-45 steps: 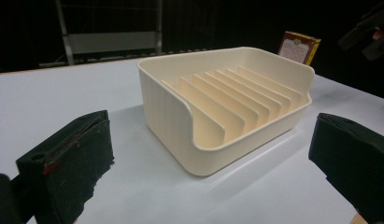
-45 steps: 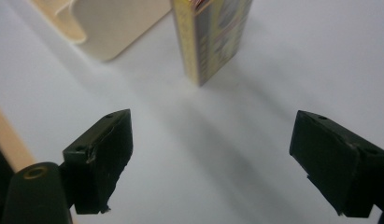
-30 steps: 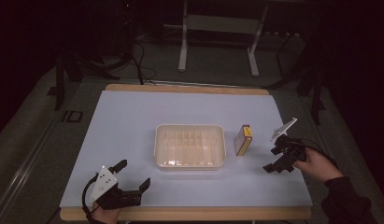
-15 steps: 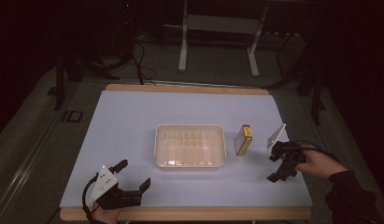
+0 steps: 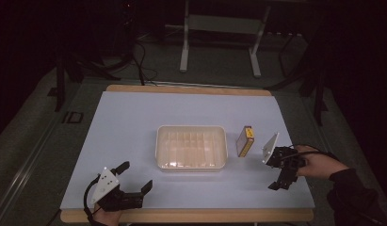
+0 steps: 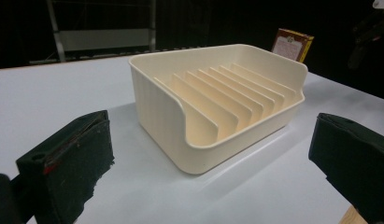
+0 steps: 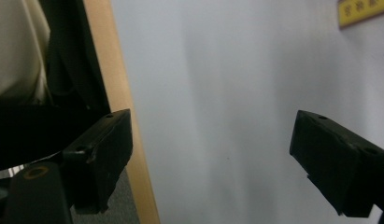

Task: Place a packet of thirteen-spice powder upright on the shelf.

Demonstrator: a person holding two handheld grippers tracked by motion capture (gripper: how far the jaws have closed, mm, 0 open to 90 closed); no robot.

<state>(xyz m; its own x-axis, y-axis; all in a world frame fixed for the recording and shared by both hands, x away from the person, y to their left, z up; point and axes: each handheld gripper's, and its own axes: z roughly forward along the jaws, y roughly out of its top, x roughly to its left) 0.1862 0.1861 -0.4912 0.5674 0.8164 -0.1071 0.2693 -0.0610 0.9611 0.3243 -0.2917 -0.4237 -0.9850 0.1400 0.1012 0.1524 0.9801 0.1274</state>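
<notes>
A cream ribbed tray [image 5: 191,164] lies empty in the middle of the white table [image 5: 134,117]. Just right of it a small yellow-brown box [image 5: 245,141] stands upright. My left gripper [image 5: 134,176] rests open at the near left corner, aimed at the tray. In the left gripper view the tray [image 6: 157,98] is close ahead between the open jaws of that gripper [image 6: 208,163], and the box [image 6: 292,43] peeks over its far wall. My right gripper [image 5: 277,173] hovers open to the right of the box, tilted toward the table's near edge. The right gripper view has its gripper [image 7: 227,158] spread over bare table, with a box corner [image 7: 362,9] at the top right.
The table's wooden front edge [image 7: 119,93] runs between my right jaws' left side. A metal desk frame [image 5: 219,42] and cables [image 5: 139,66] are on the dark floor beyond the table. A dark sleeve [image 5: 356,193] comes in at the lower right.
My right gripper has drawn back toward the near edge and turned so its jaws point down and nearer. The left gripper, tray and box have stayed put.
</notes>
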